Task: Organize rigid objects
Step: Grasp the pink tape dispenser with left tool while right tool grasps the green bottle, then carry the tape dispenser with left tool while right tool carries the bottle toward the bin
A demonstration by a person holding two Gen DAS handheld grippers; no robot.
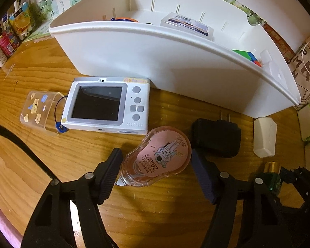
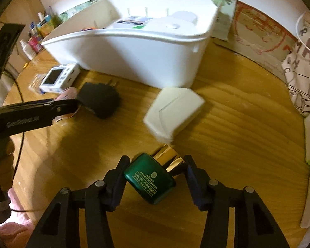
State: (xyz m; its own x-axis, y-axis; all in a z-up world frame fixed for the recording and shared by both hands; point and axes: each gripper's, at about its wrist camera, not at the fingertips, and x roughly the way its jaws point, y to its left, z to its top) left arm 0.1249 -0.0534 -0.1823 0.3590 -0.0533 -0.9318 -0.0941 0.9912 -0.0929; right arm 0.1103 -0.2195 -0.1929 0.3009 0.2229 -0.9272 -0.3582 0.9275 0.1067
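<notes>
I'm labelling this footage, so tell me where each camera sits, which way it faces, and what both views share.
Left wrist: on the left gripper, angled steeply down at the wooden table; its jaws straddle a pink correction tape before the white bin.
Right wrist: on the right gripper, also angled down; its jaws flank a green bottle; the left gripper enters at left.
Shared: bin, toy camera, black plug adapter, white box, green bottle.

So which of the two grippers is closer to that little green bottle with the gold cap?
Right. The right gripper has the green bottle between its fingers; the left gripper is off to the side, around the pink correction tape.
</notes>
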